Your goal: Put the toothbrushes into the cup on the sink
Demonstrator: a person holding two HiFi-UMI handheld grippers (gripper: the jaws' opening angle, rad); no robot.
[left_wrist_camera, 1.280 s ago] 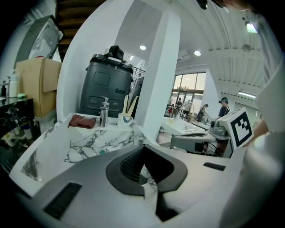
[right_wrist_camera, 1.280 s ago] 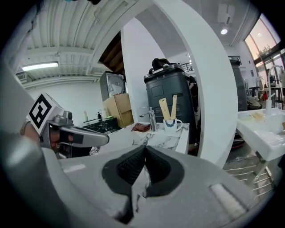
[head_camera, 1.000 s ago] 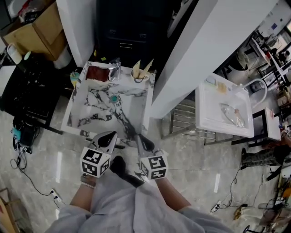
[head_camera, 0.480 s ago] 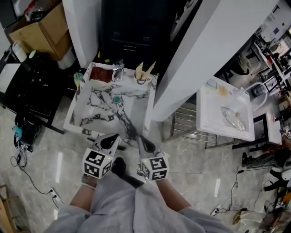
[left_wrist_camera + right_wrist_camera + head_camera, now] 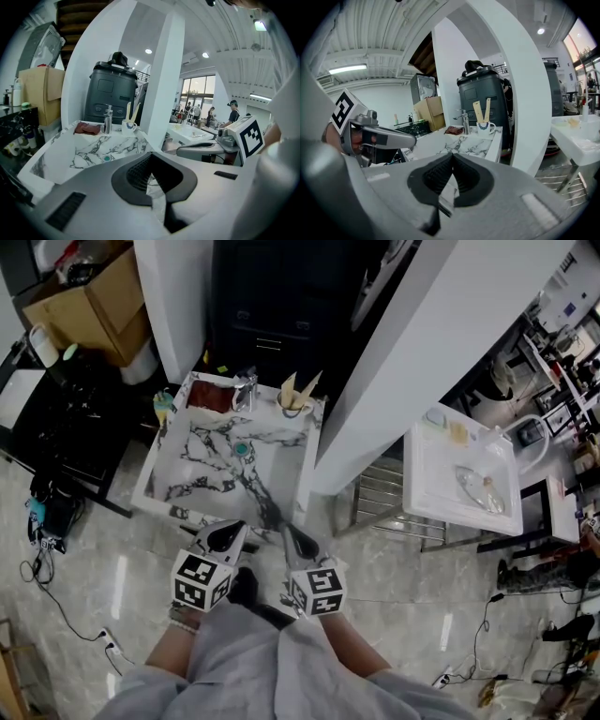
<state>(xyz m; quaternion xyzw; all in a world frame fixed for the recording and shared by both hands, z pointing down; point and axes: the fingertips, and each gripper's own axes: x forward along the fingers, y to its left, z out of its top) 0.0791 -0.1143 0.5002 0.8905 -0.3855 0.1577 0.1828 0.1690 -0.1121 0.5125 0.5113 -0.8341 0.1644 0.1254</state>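
Observation:
A white cup (image 5: 293, 401) stands at the far right corner of the marble sink (image 5: 202, 486), next to the faucet (image 5: 246, 388). Two pale wooden toothbrushes (image 5: 300, 385) stand in it, heads up and leaning apart. They also show in the left gripper view, toothbrushes (image 5: 130, 110) in cup (image 5: 127, 125), and in the right gripper view, toothbrushes (image 5: 482, 110) in cup (image 5: 483, 126). My left gripper (image 5: 221, 536) and right gripper (image 5: 298, 542) hover side by side at the sink's near edge. Both are shut with nothing in them, left gripper (image 5: 149, 157) and right gripper (image 5: 452, 157).
A dark red cloth (image 5: 208, 395) lies left of the faucet, and a green drain plug (image 5: 241, 448) sits in the basin. A white pillar (image 5: 403, 352) rises right of the sink, with a second white basin (image 5: 448, 491) beyond. A dark bin (image 5: 272, 306) stands behind. Cables run over the floor.
The head view has drifted slightly. Both grippers stay shut at the sink's near edge, and the toothbrushes stay in the cup.

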